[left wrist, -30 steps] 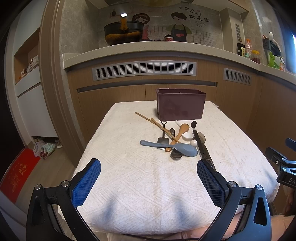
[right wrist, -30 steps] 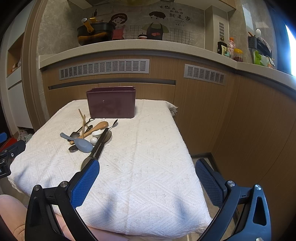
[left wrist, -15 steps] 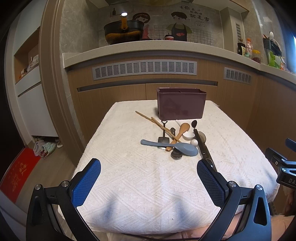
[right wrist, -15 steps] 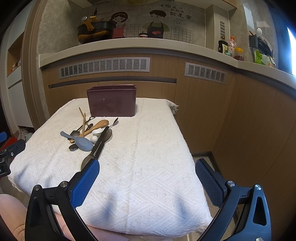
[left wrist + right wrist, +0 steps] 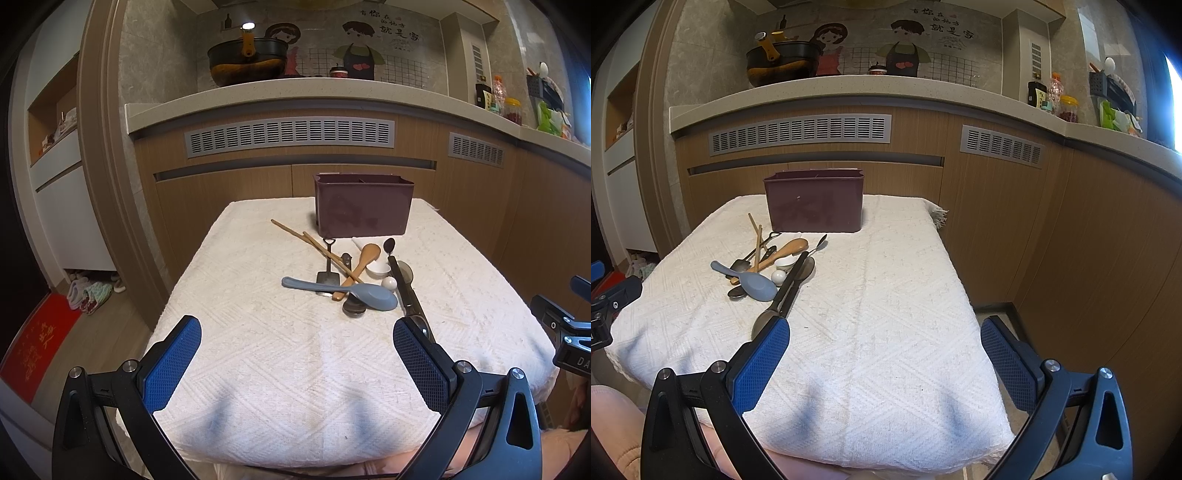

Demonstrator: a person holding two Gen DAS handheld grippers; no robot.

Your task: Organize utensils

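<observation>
blue ribbed pads frame the near edge of both views: the left gripper (image 5: pixel 297 354) and the right gripper (image 5: pixel 884 354) each hang over the front of the white cloth-covered table (image 5: pixel 280 354) with jaws spread wide and nothing between them.

further in, the utensils lie in one loose heap on the cloth. nearest is a long dark ladle (image 5: pixel 786 291) running toward the right gripper's left pad, then a grey-blue spoon (image 5: pixel 343 291) lying across a dark spoon bowl, a small white ball (image 5: pixel 389 283) and a white ceramic spoon (image 5: pixel 378 268). a little black shovel-shaped spoon (image 5: pixel 327 271), a wooden spoon (image 5: pixel 360 264) and wooden chopsticks (image 5: pixel 308 240) cross one another behind these, and a small dark teaspoon (image 5: pixel 389 245) sits closest to the holder.

at the far end stands the maroon utensil holder (image 5: pixel 364 205), upright, with dividers just visible at its rim; nothing pokes above it, though its inside is hidden.

judging by this, the sorting has not begun: every piece appears to be out on the cloth, and all of it is left to lift into the holder.
</observation>
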